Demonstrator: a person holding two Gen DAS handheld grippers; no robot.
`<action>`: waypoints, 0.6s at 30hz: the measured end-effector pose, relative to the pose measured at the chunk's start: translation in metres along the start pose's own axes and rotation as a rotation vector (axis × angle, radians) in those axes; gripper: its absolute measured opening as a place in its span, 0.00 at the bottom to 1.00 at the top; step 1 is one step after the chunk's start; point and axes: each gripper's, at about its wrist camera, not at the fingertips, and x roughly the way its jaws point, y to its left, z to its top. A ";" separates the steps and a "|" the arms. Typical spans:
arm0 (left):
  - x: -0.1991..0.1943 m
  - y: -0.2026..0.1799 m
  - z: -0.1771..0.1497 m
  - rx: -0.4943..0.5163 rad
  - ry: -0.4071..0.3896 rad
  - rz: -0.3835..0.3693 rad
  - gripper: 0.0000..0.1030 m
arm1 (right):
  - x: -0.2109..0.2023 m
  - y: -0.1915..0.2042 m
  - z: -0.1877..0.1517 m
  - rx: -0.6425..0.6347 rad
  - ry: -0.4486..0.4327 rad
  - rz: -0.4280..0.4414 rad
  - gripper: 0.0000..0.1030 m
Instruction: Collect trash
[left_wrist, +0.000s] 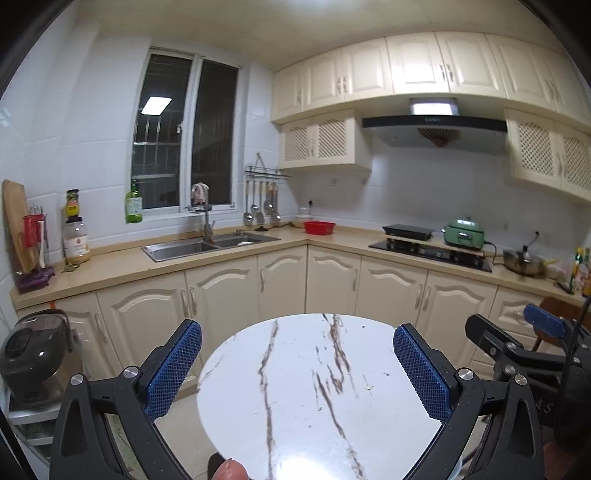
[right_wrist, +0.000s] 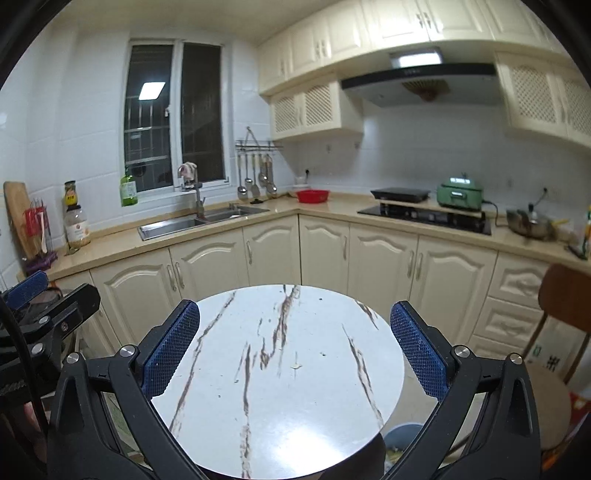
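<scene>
Left gripper (left_wrist: 297, 365) and right gripper (right_wrist: 294, 347), jaws apart and empty, above marble-patterned round table (right_wrist: 280, 387); jar labels illegible.

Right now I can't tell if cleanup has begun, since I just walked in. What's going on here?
A person holds two grippers side by side over a round marble-look table in a kitchen. The left gripper and the right gripper are both open and hold nothing. Only a few small crumbs lie on the tabletop. A bin shows below the table's edge. Nothing has been picked up at this moment.
</scene>
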 end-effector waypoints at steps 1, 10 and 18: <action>-0.008 0.001 -0.003 0.001 -0.006 0.010 0.99 | -0.002 0.003 0.000 0.000 -0.003 0.005 1.00; -0.023 0.003 -0.004 -0.024 0.004 0.002 0.99 | -0.011 0.001 -0.001 0.001 -0.018 0.000 1.00; 0.000 0.006 0.023 -0.035 0.019 0.002 0.99 | -0.015 -0.003 -0.001 0.007 -0.014 -0.003 1.00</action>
